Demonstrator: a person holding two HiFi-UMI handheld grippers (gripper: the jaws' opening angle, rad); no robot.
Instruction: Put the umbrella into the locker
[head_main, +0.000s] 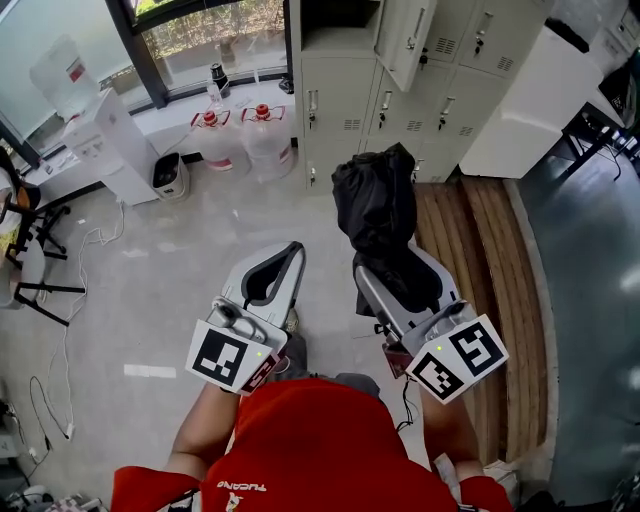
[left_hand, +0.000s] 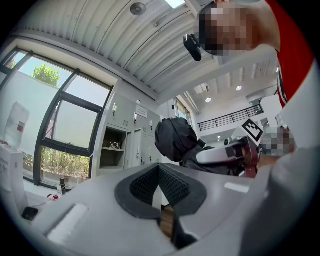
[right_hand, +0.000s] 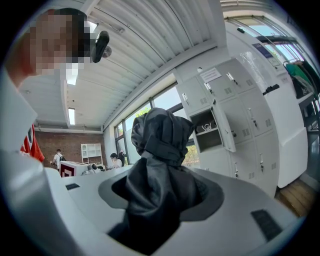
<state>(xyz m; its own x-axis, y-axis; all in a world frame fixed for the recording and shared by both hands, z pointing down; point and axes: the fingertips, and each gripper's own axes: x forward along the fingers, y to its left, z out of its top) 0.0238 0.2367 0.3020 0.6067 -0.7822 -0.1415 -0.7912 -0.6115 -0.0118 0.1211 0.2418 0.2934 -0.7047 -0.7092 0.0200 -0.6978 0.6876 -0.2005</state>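
Holding the umbrella out before the lockers

Right gripper (head_main: 395, 285): jaws set wide, clamped on the folded black umbrella (head_main: 378, 215). The bundle points ahead, probably to enter the open locker (right_hand: 207, 139) end first. Left gripper (head_main: 290, 255): jaws together, empty, likely spare for the door

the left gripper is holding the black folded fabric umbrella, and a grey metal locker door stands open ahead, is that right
Wrong gripper. The black folded fabric umbrella is clamped in the right gripper, not the left, as the right gripper view shows; the left gripper is shut with nothing in it. A grey metal locker door does stand open ahead.
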